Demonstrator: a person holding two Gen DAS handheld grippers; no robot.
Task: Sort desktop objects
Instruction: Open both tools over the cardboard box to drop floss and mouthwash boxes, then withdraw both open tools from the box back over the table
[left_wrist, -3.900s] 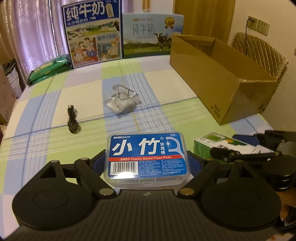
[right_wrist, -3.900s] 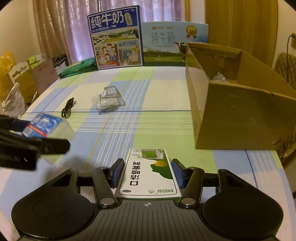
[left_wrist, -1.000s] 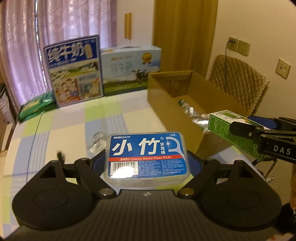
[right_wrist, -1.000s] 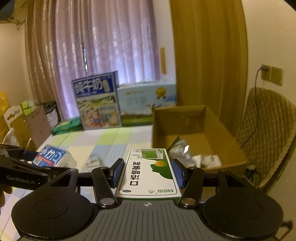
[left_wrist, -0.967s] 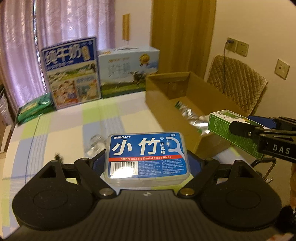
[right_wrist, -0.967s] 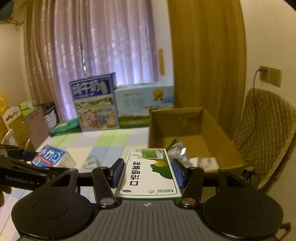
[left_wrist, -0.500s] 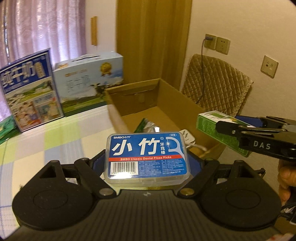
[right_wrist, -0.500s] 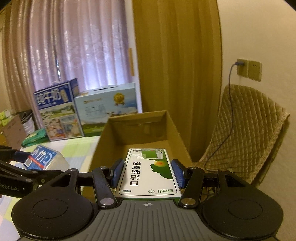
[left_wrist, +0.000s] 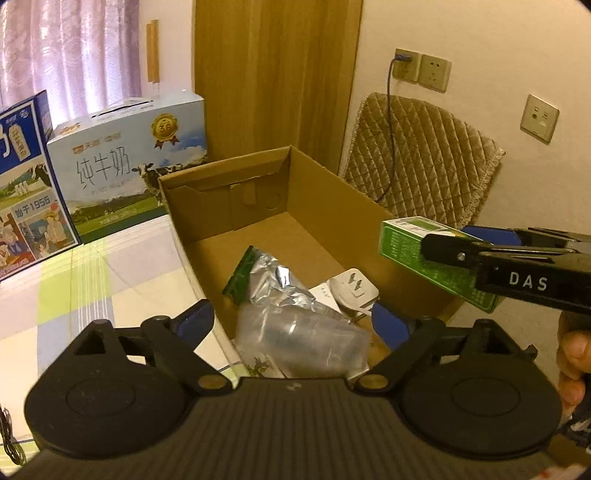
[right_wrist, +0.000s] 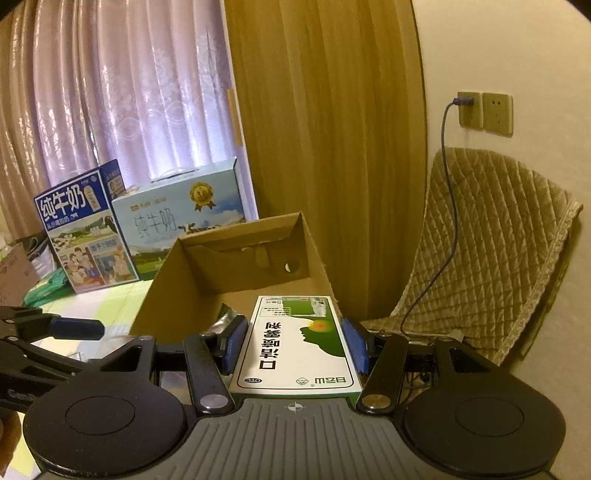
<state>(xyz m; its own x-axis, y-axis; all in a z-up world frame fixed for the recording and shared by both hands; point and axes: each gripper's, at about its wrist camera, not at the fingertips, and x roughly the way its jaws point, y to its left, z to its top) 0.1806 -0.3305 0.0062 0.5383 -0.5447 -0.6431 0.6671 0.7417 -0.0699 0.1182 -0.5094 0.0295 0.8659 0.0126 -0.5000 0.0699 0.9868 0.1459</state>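
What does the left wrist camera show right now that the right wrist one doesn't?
Left wrist only: the box's contents, a silver foil bag, a white plug and a clear plastic bag, seen between the left gripper's open, empty fingers.

Right wrist only: the green and white carton's printed top, clamped in the right gripper.

Both: the cardboard box and the pale blue milk carton.

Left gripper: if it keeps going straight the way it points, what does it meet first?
Probably the clear plastic bag lying in the cardboard box, right between the open jaws of the left gripper; depth is unclear.
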